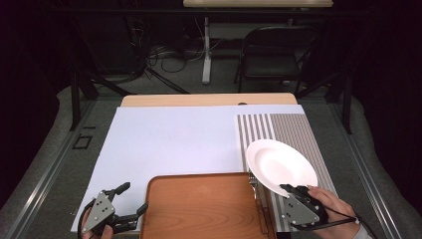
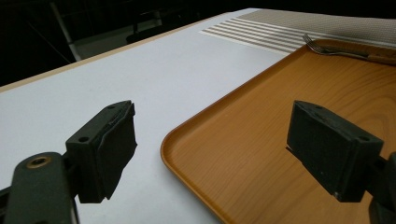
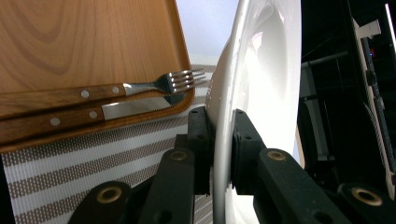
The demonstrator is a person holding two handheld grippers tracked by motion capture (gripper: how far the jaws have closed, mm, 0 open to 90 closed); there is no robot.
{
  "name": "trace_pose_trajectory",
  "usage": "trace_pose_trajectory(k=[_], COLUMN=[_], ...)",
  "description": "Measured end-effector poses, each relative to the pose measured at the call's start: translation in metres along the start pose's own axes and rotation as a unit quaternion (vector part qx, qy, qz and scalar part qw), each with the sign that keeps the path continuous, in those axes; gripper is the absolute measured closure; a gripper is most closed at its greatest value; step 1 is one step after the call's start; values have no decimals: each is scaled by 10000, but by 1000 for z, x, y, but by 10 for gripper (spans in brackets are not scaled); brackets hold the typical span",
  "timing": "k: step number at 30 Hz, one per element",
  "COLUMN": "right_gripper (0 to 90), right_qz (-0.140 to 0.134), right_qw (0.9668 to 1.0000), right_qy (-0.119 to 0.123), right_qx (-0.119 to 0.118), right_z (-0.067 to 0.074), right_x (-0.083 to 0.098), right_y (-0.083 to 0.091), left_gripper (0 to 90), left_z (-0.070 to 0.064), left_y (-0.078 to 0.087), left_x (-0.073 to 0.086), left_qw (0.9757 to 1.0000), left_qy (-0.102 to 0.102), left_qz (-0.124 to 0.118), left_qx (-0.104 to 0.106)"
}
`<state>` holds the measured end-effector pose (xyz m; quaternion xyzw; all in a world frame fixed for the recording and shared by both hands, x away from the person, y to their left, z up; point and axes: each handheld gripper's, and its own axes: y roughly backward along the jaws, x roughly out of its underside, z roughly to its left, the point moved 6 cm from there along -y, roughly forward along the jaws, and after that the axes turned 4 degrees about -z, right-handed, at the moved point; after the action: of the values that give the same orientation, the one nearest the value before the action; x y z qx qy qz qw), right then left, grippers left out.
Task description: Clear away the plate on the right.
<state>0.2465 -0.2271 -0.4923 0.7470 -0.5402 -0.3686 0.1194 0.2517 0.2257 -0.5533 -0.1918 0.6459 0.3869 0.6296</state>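
Right gripper (image 1: 290,188) clamped on the rim of a white plate (image 1: 279,166), plate tilted above the striped placemat (image 1: 298,130) beside a wooden tray (image 1: 199,204), left gripper (image 1: 133,199) jaws spread, straddling the tray's left edge, grasping nothing

Dark room; grey carpet (image 1: 45,169); black folding chair (image 1: 271,55); cables on floor (image 1: 169,57).

White plate (image 1: 279,164) in right claw (image 1: 288,190), seemingly tilted, w/ tray (image 1: 199,209) alongside.
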Motion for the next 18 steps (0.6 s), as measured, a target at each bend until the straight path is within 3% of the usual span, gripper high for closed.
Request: trace_pose_trajectory(k=[5,12,13,18], right_gripper=[811,812,811,810], right_qz=[-86,-375,-296,-511], right_qw=[10000,9991,9994,9980], right_qy=[-10,178,128,331], right_qx=[-26,-80,-84,-154], right_z=[3,8,10,16], right_x=[-8,-25,-27,-43], right_y=[-1,-2,0,-1], left_gripper=[156,156,156,156], left_z=[0,0,0,0], left_y=[0,-1,-1,0], left_x=[0,0,0,0], left_qw=[10000,10000,10000,10000], left_qy=[3,4,3,10], left_qz=[6,4,10,-11], left_qx=[-3,1,-6,-4])
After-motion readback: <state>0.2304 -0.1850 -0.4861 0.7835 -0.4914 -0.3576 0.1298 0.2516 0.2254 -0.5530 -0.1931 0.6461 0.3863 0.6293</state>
